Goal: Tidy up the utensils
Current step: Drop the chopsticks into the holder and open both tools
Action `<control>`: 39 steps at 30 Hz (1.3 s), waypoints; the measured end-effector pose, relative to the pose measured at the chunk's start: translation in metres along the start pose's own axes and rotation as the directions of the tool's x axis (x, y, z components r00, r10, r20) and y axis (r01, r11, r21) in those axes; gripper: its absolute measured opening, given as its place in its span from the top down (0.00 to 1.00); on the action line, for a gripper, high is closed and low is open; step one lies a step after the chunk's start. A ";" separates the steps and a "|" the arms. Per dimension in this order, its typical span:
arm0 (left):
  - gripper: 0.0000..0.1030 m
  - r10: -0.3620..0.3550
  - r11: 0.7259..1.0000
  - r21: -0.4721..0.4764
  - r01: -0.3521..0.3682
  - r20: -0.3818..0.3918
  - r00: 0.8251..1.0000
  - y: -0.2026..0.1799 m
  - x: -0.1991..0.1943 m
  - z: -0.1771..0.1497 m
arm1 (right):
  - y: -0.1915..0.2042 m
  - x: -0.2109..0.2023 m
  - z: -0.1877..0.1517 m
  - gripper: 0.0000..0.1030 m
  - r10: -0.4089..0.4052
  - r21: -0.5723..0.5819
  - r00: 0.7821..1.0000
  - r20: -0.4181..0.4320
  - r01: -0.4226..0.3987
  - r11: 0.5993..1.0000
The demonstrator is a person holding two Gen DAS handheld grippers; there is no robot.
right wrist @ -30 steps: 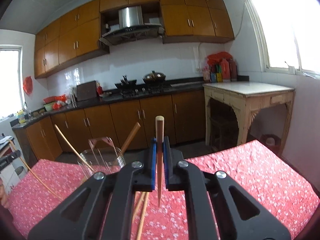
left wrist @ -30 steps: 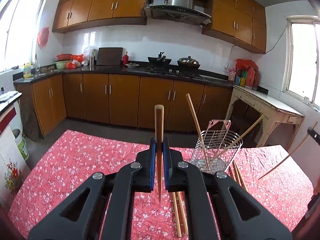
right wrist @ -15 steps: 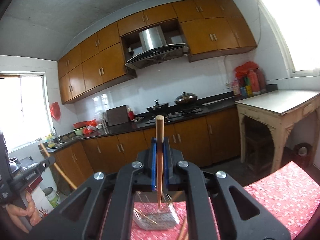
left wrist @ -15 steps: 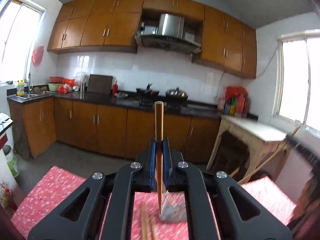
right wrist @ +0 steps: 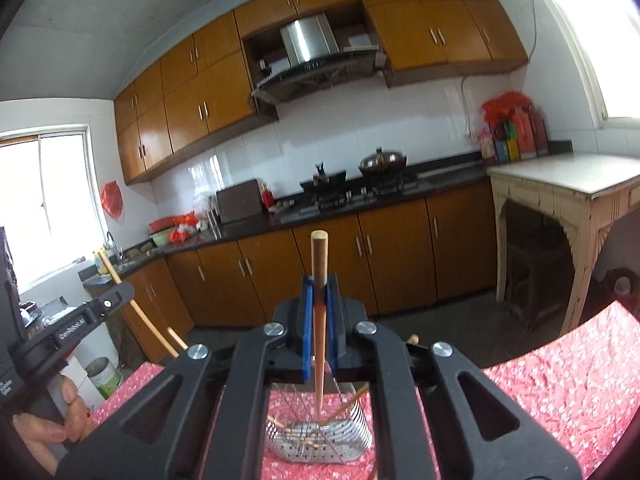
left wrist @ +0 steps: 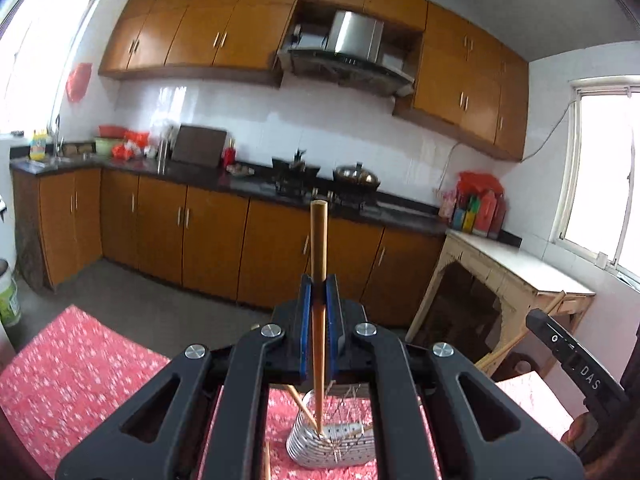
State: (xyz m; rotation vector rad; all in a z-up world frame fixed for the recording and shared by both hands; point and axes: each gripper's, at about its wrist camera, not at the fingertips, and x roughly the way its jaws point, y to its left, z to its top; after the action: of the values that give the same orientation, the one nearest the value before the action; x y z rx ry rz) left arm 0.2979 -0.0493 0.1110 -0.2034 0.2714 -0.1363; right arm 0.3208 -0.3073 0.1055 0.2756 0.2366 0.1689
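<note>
The left gripper (left wrist: pixel 319 308) is clenched on a wooden chopstick (left wrist: pixel 319 280), its blue pads (left wrist: pixel 306 320) pressing the stick from both sides. The chopstick stands nearly upright, thick end up above the pads and thin tip pointing down into a metal wire utensil basket (left wrist: pixel 332 440) directly below. Whether the tip touches the basket's perforated floor I cannot tell.

The right gripper (right wrist: pixel 319 312) is clamped on a second chopstick (right wrist: pixel 319 300) the same way, upright, with its tip hanging over the same basket (right wrist: pixel 320 440), seen here from the other side. In this view the tip looks to be just above the basket floor.

More chopsticks (left wrist: pixel 302 402) lean at a slant inside the basket, one rising toward the left and another thin one (right wrist: pixel 350 400) toward the right. A further stick (left wrist: pixel 266 460) lies on the worktop just beside the basket.

The basket stands on the worktop's red flowered cloth (left wrist: pixel 76 376). At the far right of the left view the other gripper's black body shows with its stick angled across; at the far left of the right view a hand (right wrist: pixel 44 428) grips the other tool's handle.

Beyond are brown kitchen cabinets (left wrist: pixel 208 240), a dark counter with a lidded wok (left wrist: pixel 356 176), and a pale side table (right wrist: pixel 568 188) by the window.
</note>
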 end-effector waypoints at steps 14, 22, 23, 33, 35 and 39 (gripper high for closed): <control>0.93 0.001 1.000 0.024 0.001 -0.114 0.993 0.000 0.026 -0.031 | -0.023 0.040 -0.035 0.93 0.014 0.105 0.983 -0.181 0.005 0.994; 0.93 0.010 1.000 0.023 -0.007 -0.142 0.990 0.004 0.028 -0.034 | -0.025 0.044 -0.037 0.88 -0.001 0.113 0.981 -0.193 0.023 0.993; 0.92 0.009 1.000 0.023 -0.006 -0.142 0.990 0.004 0.028 -0.033 | -0.025 0.043 -0.037 0.88 -0.019 0.105 0.981 -0.193 0.040 0.994; 0.32 0.049 0.999 0.021 -0.048 -0.080 0.996 0.024 -0.013 -0.015 | -0.025 -0.008 -0.026 0.38 -0.129 0.039 0.989 -0.072 0.132 0.990; 0.26 0.064 0.998 0.022 -0.063 -0.075 0.995 0.032 -0.027 -0.015 | -0.025 -0.025 -0.028 0.33 -0.139 0.022 0.989 -0.051 0.141 0.990; 0.08 0.075 0.996 0.049 -0.070 -0.121 0.990 0.050 -0.049 -0.033 | -0.030 -0.052 -0.048 0.15 -0.161 0.004 0.985 -0.060 0.162 0.987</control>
State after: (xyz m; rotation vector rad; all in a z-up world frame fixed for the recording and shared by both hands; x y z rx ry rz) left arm 0.2472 0.0008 0.0813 -0.1412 0.3971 -0.0829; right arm 0.2630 -0.3345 0.0631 0.2593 0.3175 0.0154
